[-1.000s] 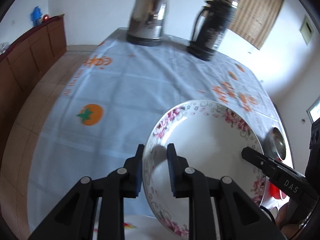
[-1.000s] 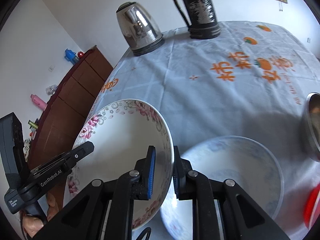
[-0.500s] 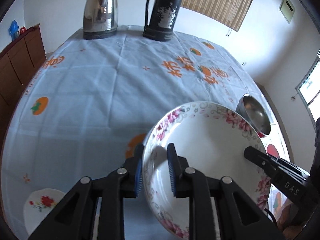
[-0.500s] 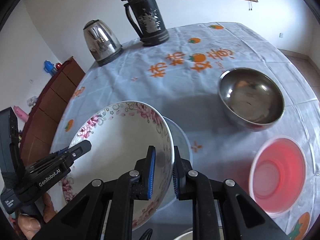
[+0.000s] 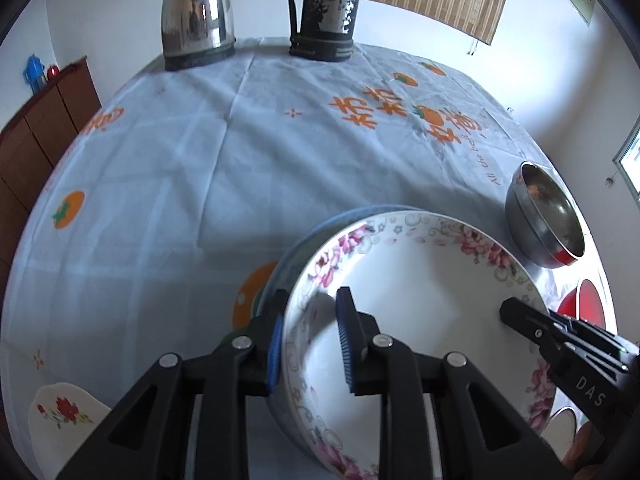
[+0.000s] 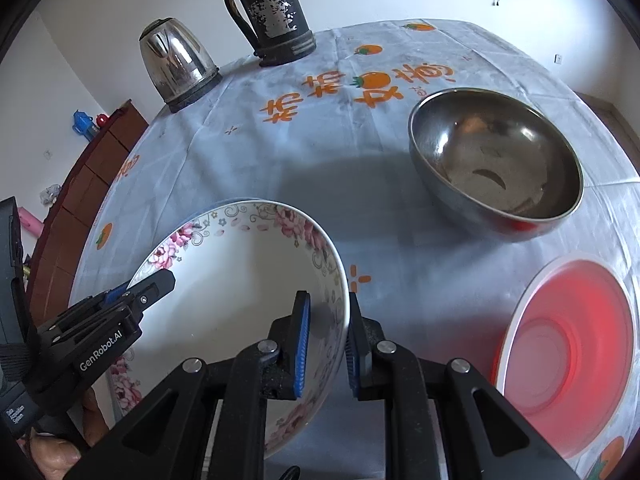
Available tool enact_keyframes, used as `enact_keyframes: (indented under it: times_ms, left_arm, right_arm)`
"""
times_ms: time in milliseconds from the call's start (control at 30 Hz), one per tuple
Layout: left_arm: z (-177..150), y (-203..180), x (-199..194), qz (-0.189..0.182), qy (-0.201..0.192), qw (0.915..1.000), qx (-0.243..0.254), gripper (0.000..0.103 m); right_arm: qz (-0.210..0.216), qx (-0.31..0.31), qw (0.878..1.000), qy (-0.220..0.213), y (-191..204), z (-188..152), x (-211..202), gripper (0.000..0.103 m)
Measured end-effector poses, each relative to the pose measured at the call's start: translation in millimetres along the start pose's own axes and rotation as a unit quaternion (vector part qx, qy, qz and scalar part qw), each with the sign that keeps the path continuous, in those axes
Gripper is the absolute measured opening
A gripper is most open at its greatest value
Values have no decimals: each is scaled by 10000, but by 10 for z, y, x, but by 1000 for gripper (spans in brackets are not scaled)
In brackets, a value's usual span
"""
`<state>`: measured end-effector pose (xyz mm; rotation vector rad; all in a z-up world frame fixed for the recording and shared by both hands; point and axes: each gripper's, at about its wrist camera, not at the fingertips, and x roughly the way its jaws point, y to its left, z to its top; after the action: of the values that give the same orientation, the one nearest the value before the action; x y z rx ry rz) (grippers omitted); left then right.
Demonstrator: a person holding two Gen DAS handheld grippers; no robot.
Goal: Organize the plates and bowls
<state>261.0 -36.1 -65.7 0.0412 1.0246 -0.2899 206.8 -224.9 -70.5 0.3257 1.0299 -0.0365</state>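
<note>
Left wrist view: left gripper (image 5: 308, 334) clamped across the near-left rim of the floral bowl (image 5: 416, 304), one pad outside the wall, one inside. Bowl held just over a blue-grey dish (image 5: 304, 244), of which only a crescent of rim shows behind and left; touching or still apart, impossible to say. Right gripper's tip (image 5: 520, 314) reaching in over the opposite rim. Farther right, a steel bowl (image 5: 544, 216) with something red tucked beneath it. Small flowered plate (image 5: 60, 412) at near left, kettle (image 5: 196, 12) and black thermos (image 5: 324, 8) at the far edge of the tablecloth (image 5: 200, 152).

Right wrist view: right gripper (image 6: 325, 340) pinching the bowl's near-right rim the same way, blue pad inside, black finger outside. Left gripper entering from the left side over the flowered border. Steel bowl at far right, red plastic bowl (image 6: 572, 348) at near right, both well apart from the floral bowl.

Handling, as a guess: glazed ceramic, stiff, fairly heavy, slippery and chip-prone. Best held by the rim at two opposite points, as here, kept level, and lowered gently to avoid a ceramic-on-ceramic knock. Thin rim offering little purchase, so firm, steady pressure needed until seated.
</note>
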Motion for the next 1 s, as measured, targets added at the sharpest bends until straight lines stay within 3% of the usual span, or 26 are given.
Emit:
enact_keyframes:
  times_ms: [200,733,1000]
  left_arm:
    - [11,10,-7,-7,-49,10000,23,22]
    - [18,6,6,-56,-21,9999,81,22]
    - [42,-23,-138,292,-287,9989,244,24]
  right_arm:
    - [72,-35,10000,-8,-7,-1,33,23]
    - [178,-22,9998,-94,-14,-69,-93,25]
    - [111,-203,9997,-79,68,-122,-128,26]
